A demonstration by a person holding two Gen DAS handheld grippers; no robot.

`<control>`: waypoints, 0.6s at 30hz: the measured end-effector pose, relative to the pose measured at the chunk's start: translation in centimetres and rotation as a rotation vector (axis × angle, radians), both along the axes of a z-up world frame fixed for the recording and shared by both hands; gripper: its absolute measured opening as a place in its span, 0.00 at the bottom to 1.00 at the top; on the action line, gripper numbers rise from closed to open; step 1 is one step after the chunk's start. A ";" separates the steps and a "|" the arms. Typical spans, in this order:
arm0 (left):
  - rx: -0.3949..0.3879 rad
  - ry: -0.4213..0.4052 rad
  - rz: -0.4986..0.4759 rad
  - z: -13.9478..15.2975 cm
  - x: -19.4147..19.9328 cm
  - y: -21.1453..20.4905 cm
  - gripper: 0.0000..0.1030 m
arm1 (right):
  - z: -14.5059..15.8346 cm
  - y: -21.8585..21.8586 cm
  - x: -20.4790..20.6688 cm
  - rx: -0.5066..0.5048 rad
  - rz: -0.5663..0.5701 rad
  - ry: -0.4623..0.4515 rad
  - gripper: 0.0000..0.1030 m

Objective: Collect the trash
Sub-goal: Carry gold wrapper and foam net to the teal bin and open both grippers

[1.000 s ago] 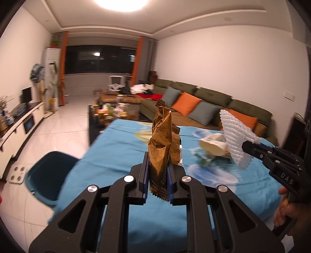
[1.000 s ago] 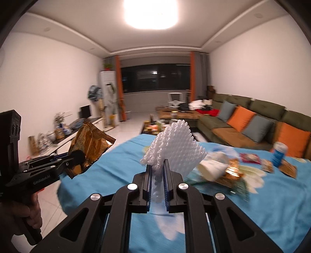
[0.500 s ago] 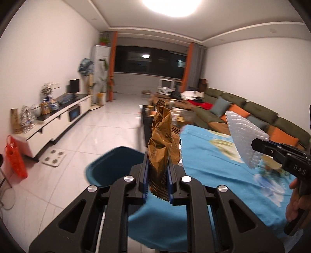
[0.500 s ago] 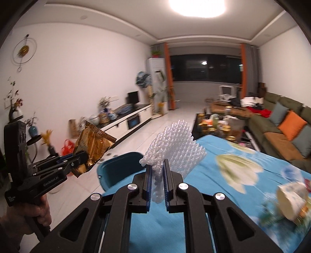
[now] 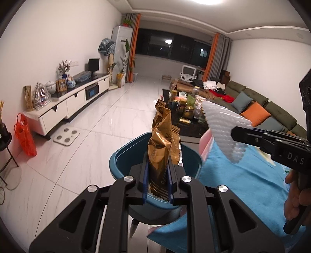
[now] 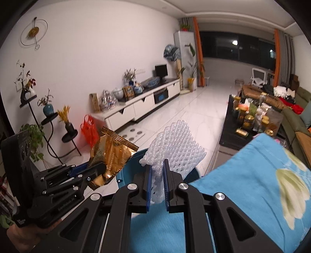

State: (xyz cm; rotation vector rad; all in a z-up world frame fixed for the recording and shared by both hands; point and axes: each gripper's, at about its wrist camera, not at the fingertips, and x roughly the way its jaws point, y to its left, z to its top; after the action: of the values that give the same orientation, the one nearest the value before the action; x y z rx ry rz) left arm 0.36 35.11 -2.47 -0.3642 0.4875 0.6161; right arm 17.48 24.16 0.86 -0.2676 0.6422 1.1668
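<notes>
A: What lies ahead of the jaws?
B: The teal bin point(image 5: 124, 157), mouth unblocked, just below both

A: To the sides?
B: Blue-clothed table point(image 6: 252, 175) crowds the right; bare tiled floor point(image 5: 93, 144) lies left

Crumpled gold wrapper point(image 5: 160, 148) and white foam net point(image 6: 175, 148), upright above teal bin point(image 5: 124, 159).

My view is lit by a bright ceiling lamp point(image 5: 217, 1), blown out to white glare. The window point(image 5: 171, 46) below it is black and mirrors small lights. The tiled floor point(image 5: 93, 124) shines. The blue tablecloth point(image 6: 272, 184) smears with motion blur. Walls bow toward dark round corners.
</notes>
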 end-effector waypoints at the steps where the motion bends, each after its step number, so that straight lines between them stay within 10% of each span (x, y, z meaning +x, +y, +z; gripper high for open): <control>1: -0.007 0.005 0.003 -0.5 0.5 0.3 0.15 | -0.5 1.0 0.3 -0.018 0.007 0.011 0.09; 18: -0.152 0.148 0.012 -8.8 9.8 7.9 0.16 | -6.1 9.3 4.3 -0.231 0.036 0.216 0.09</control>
State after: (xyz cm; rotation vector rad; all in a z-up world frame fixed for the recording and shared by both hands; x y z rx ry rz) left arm 10.19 43.06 -11.28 -0.4680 0.6770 0.6225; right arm 21.80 33.50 -5.23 -0.3521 0.9681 1.1657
